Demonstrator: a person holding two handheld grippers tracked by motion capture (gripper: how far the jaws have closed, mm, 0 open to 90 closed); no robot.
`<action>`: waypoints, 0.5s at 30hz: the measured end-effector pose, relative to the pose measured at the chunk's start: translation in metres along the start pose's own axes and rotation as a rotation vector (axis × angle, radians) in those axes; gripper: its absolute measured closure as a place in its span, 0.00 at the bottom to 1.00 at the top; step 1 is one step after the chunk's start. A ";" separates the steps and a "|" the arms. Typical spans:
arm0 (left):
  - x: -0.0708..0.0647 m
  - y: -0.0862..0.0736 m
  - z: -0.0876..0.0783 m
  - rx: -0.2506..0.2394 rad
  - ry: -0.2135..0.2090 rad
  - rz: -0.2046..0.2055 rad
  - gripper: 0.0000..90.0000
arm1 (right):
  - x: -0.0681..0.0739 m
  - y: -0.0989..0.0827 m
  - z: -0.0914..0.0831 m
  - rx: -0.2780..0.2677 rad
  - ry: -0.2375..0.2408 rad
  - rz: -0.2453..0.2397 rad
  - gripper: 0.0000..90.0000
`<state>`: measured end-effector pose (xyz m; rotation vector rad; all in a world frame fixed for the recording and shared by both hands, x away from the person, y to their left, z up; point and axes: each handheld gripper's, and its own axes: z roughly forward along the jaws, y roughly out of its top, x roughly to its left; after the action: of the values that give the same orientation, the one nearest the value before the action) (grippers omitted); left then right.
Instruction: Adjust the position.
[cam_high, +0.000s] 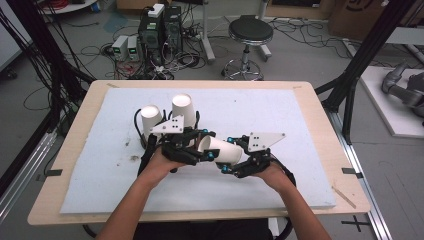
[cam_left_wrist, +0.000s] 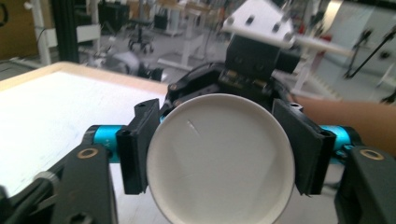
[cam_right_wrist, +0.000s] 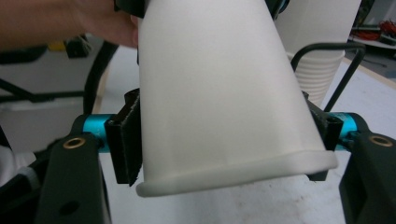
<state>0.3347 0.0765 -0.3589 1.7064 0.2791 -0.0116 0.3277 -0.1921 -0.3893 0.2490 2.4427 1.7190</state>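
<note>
A white paper cup (cam_high: 225, 150) lies on its side in the air between my two grippers, above the middle of the white pad (cam_high: 290, 110). My left gripper (cam_high: 202, 150) is shut on its narrow base end; the round base (cam_left_wrist: 219, 158) faces that camera, with a black pad against each side. My right gripper (cam_high: 231, 162) is shut on the wide end, and its pads (cam_right_wrist: 128, 140) press just behind the rolled rim (cam_right_wrist: 233, 175), which looks slightly flattened. The cup wall (cam_right_wrist: 215, 84) narrows away toward the left hand.
Two stacks of upturned white cups (cam_high: 150, 117) (cam_high: 182, 107) stand just behind the left hand; one ribbed stack (cam_right_wrist: 322, 70) shows behind the held cup. Black cables trail from both grippers. Beyond the table stand a stool (cam_high: 250, 32) and computers (cam_high: 160, 25).
</note>
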 end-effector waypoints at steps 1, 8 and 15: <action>-0.001 0.000 0.001 0.030 0.030 0.020 0.35 | 0.000 0.000 0.000 0.012 -0.004 -0.007 0.34; -0.002 0.000 -0.001 0.108 0.065 0.037 0.25 | 0.001 0.002 0.001 0.122 -0.031 -0.069 0.35; -0.001 -0.003 0.001 0.163 0.017 0.029 0.28 | 0.002 0.002 0.003 0.163 0.007 -0.083 0.34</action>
<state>0.3338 0.0757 -0.3621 1.8725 0.2720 0.0013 0.3268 -0.1879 -0.3886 0.1572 2.5622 1.4933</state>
